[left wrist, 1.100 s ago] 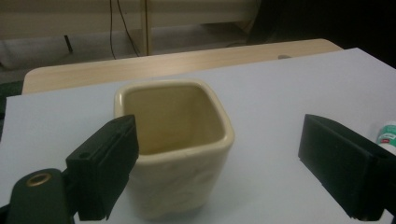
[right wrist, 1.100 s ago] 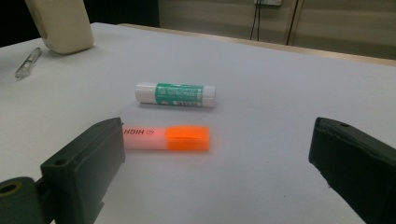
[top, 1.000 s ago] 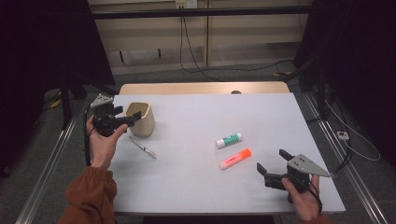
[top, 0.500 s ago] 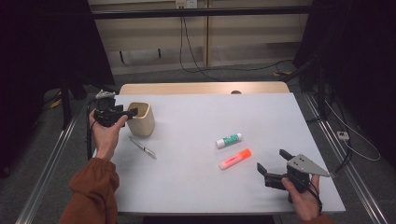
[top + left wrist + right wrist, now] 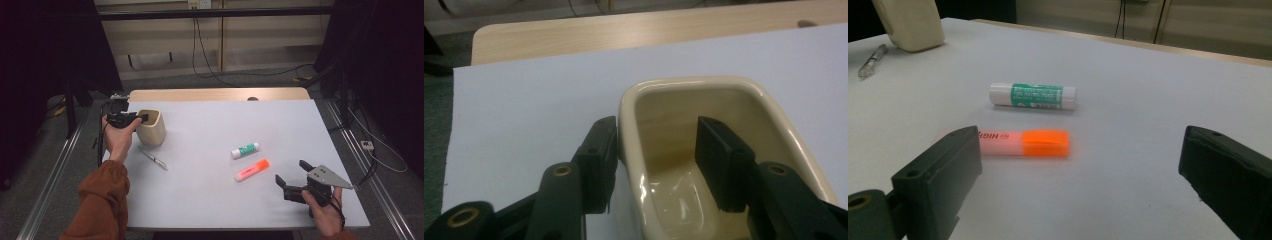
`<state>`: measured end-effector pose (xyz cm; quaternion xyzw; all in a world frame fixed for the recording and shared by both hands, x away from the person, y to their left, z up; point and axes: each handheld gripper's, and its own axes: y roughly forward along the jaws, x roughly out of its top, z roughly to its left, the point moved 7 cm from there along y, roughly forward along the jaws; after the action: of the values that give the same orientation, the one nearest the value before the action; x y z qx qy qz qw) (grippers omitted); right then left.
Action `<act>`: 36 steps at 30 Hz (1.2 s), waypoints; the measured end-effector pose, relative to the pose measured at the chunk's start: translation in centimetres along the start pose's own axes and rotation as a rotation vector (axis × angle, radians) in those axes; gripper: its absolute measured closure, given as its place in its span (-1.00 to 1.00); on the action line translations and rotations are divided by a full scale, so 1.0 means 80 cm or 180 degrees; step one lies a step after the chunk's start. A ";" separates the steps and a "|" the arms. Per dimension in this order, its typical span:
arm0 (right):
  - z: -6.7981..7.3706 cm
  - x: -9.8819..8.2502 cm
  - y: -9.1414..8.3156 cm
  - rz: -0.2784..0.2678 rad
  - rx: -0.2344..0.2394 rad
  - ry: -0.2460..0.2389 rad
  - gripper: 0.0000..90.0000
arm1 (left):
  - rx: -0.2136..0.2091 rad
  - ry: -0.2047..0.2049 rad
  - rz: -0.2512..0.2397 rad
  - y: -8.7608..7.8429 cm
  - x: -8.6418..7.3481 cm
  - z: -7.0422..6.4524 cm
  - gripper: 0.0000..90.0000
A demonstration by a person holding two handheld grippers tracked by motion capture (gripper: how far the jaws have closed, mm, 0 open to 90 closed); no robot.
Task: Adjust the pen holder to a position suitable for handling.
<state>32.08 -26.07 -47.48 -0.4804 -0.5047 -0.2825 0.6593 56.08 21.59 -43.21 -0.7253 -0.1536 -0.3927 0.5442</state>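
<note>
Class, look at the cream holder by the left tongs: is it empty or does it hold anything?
Empty: the cream holder shows a bare glossy bottom; one jaw of the left tongs reaches inside.

My left gripper [image 5: 142,118], up by the cream cup [image 5: 151,127], is black plastic, with brass-ringed pivots [image 5: 562,171] showing in the left gripper view. A rust-brown sleeve [image 5: 100,202] covers that forearm. My right gripper [image 5: 291,175], well away from the cup, carries a grey three-cornered plate [image 5: 327,176] and broad black pads [image 5: 943,172].
</note>
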 end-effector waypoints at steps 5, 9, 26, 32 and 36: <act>-0.001 0.000 0.000 0.0001 -0.0011 0.0004 -0.92 | 0.0022 -0.0014 0.0037 0.003 0.000 0.007 0.47; 0.000 0.000 0.000 0.0012 -0.0008 0.0005 -0.92 | 0.0028 -0.0008 0.0121 0.007 -0.004 0.011 0.58; 0.000 0.000 0.001 0.0014 0.0005 0.0010 -0.92 | 0.0227 0.0011 0.0184 0.013 -0.002 0.011 0.83; 0.000 0.000 0.001 0.0015 0.0013 0.0018 -0.92 | 0.0254 0.0039 0.0198 0.013 -0.002 0.011 0.84; 0.000 0.000 0.001 0.0012 0.0016 0.0013 -0.92 | 0.0241 -0.0017 0.0176 0.012 -0.002 0.014 0.85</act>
<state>32.17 -26.04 -47.52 -0.4791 -0.5032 -0.2811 0.6620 57.04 22.31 -44.04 -0.7092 -0.1497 -0.3696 0.5814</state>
